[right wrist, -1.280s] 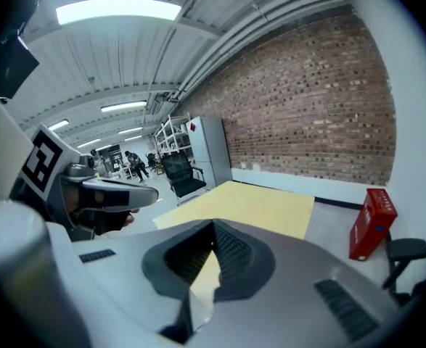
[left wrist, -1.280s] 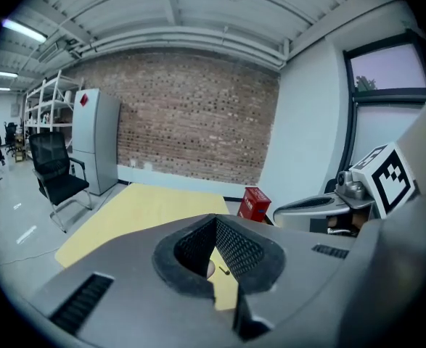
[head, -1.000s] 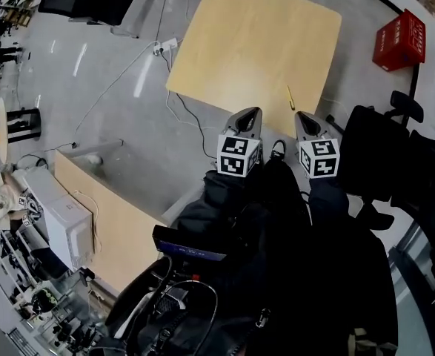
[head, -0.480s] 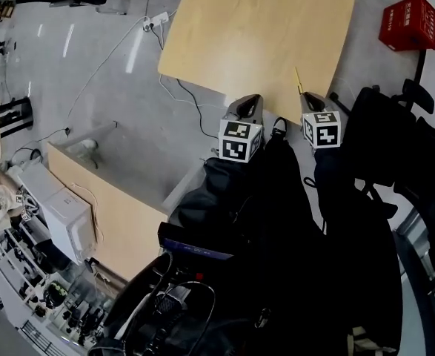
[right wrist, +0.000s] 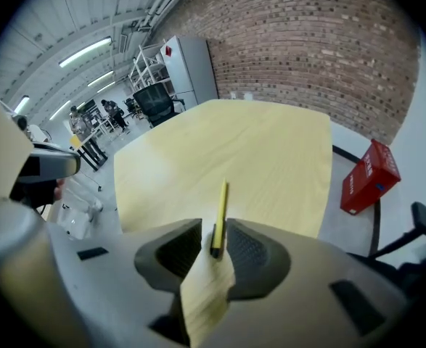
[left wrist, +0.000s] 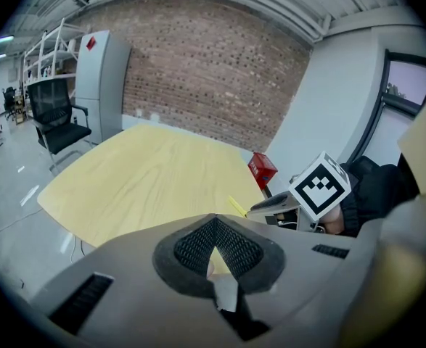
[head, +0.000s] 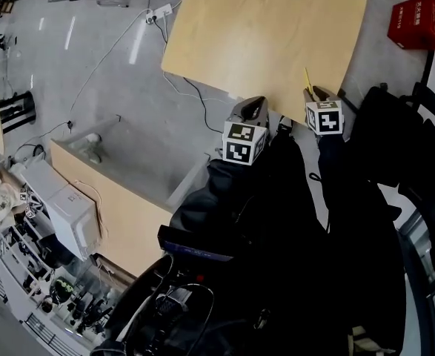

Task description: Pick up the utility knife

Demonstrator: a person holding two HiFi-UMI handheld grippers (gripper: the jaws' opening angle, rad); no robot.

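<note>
The utility knife (head: 307,78) is slim and yellow and lies near the front edge of the light wooden table (head: 261,35). My right gripper (head: 317,91) is open right at the knife's near end. In the right gripper view the knife (right wrist: 220,209) points away from me, and its dark near tip sits in the gap of my right gripper (right wrist: 213,232) with space on both sides. My left gripper (head: 253,102) hovers at the table's front edge, left of the knife. Its pads meet at the tips (left wrist: 214,223), with nothing between them. The left gripper view shows the knife (left wrist: 236,206) beside the right gripper's marker cube (left wrist: 319,185).
A red box (head: 417,22) stands on the floor past the table's right corner. A black office chair (head: 395,139) is close on my right. Cables and a power strip (head: 160,12) lie on the grey floor to the left, and another wooden desk (head: 113,213) stands lower left.
Both grippers have moved forward toward the table. The right gripper has come up to the knife's near end; the left has reached the table's front edge.
</note>
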